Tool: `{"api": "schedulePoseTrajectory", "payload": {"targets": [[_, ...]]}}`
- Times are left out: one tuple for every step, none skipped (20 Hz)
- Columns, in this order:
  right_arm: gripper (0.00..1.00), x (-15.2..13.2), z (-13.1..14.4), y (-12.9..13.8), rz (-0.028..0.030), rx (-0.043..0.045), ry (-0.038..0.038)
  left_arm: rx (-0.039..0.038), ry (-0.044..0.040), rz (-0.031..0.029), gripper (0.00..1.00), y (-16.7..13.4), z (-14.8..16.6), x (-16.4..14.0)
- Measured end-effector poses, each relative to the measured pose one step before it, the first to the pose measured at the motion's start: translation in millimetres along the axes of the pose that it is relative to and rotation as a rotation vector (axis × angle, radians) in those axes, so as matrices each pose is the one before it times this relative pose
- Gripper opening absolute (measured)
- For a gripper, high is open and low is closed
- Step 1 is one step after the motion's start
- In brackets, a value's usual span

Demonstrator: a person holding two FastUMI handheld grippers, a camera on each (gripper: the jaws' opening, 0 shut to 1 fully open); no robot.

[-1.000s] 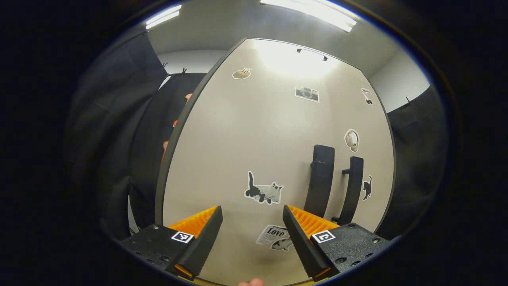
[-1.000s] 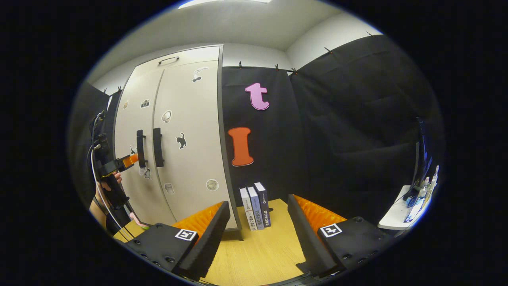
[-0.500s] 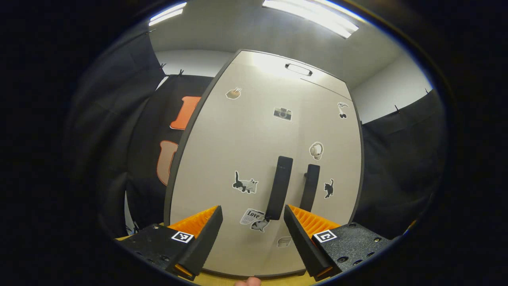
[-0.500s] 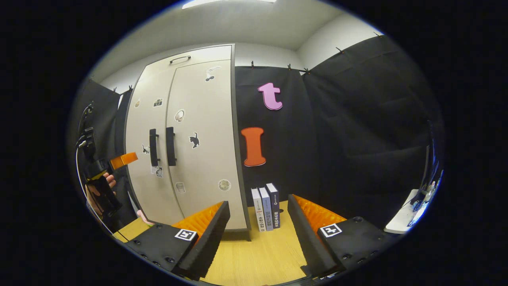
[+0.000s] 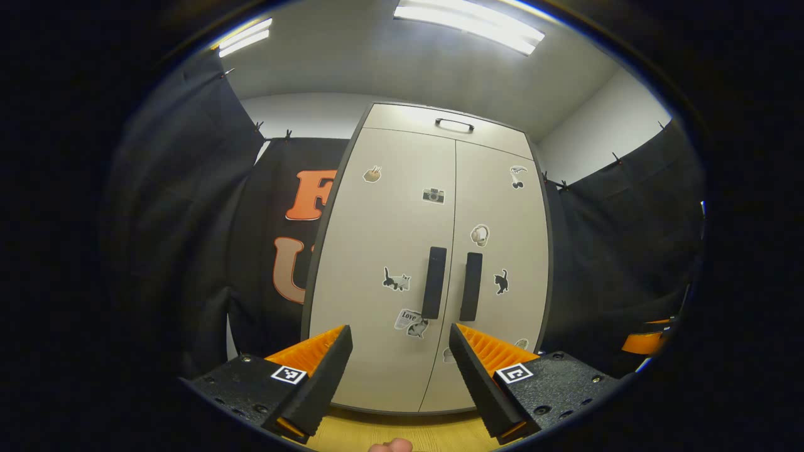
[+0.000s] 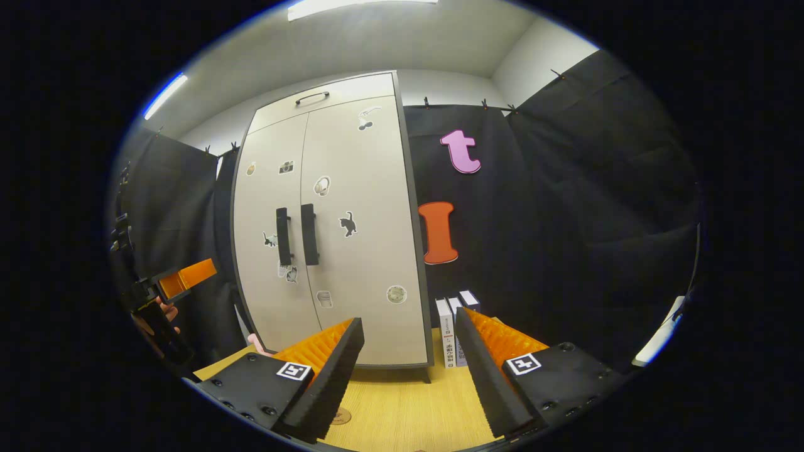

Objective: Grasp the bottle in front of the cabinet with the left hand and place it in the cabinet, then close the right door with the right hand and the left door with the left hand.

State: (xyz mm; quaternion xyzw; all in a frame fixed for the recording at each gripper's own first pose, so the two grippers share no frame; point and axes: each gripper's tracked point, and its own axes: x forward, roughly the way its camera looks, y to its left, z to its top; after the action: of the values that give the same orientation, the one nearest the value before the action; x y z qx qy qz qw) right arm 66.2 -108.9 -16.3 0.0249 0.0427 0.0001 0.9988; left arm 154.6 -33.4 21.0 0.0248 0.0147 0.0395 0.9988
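A tall beige cabinet (image 5: 433, 263) with stickers stands ahead, both doors shut and meeting at the middle seam. Its two black vertical handles (image 5: 452, 284) sit side by side. My left gripper (image 5: 399, 370) is open and empty, held back from the doors and pointing at them. My right gripper (image 6: 408, 370) is open and empty too, low over the wooden table (image 6: 402, 408) in front of the cabinet (image 6: 333, 220). In the right gripper view, the left gripper (image 6: 185, 279) hangs in a hand at the far left, apart from the cabinet's left door.
A few upright books (image 6: 449, 336) stand on the table against the cabinet's right side. A small pink thing (image 6: 254, 342) lies by the cabinet's lower left corner. A white shelf edge (image 6: 659, 339) shows at the far right.
My left gripper has pulled back from the left door, so the whole shut cabinet now shows. My right gripper has also drawn back and turned slightly left.
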Motion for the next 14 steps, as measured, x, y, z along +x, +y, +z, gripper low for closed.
{"api": "schedulePoseTrajectory", "payload": {"targets": [[0.97, -1.62, -0.70, 1.75, 0.00796, -0.00268, 0.00025, -0.00616, 0.00403, 0.00837, 0.94, 0.88, -2.72, -7.75], [0.97, -1.48, -1.29, 1.71, 0.00592, -0.00430, 0.00059, -0.00986, 0.00429, 0.00251, 0.94, -0.47, -3.84, -5.52], [0.97, -1.22, -1.06, 1.45, 0.00569, -0.00368, 0.00146, -0.00625, 0.00696, -0.00018, 0.94, -1.52, -4.50, -6.10], [0.97, -0.24, -1.37, 1.14, 0.00342, -0.00168, 0.00100, 0.00147, 0.00614, 0.00515, 0.94, -0.35, -4.05, -4.69], [0.97, -1.40, -0.51, 1.18, 0.00188, 0.00032, -0.00009, 0.00829, 0.00376, 0.00746, 0.94, 0.74, -3.03, -4.88], [0.97, -0.61, -0.52, 0.89, 0.00082, 0.00053, -0.00117, 0.01002, 0.00173, 0.00126, 0.94, -1.16, -2.50, -2.00], [0.97, -0.49, -0.60, -0.81, -0.00021, -0.00031, -0.00133, 0.00739, 0.00218, -0.00453, 0.94, -4.35, -2.79, -0.99], [0.97, 0.06, -0.20, -0.70, -0.00062, -0.00175, 0.00121, 0.00064, 0.00279, -0.00544, 0.94, -3.70, -1.41, 0.48], [0.97, -1.13, -0.21, -0.88, -0.00048, -0.00177, 0.00203, -0.00632, 0.00116, -0.00854, 0.94, -3.60, 0.07, -0.39], [0.97, -0.18, 0.10, -1.14, -0.00063, -0.00066, 0.00113, -0.01282, -0.00076, -0.01096, 0.94, -4.75, 0.46, 1.30], [0.97, -0.86, 0.59, -1.30, -0.00230, -0.00076, 0.00006, -0.01327, -0.00030, -0.00747, 0.94, -3.37, -0.96, -0.18], [0.97, -0.57, 0.67, -1.30, -0.00503, -0.00129, -0.00288, -0.00898, -0.00041, -0.00581, 0.94, -2.49, -0.28, 1.13], [0.97, -1.16, 0.36, -2.30, -0.00534, -0.00072, -0.00264, -0.00407, 0.00208, -0.00636, 0.94, -2.85, -1.11, 0.39], [0.97, -0.88, 0.41, -0.78, -0.00411, 0.00064, -0.00154, 0.00022, 0.00160, -0.00559, 0.94, -1.22, 0.16, 1.12]]}}
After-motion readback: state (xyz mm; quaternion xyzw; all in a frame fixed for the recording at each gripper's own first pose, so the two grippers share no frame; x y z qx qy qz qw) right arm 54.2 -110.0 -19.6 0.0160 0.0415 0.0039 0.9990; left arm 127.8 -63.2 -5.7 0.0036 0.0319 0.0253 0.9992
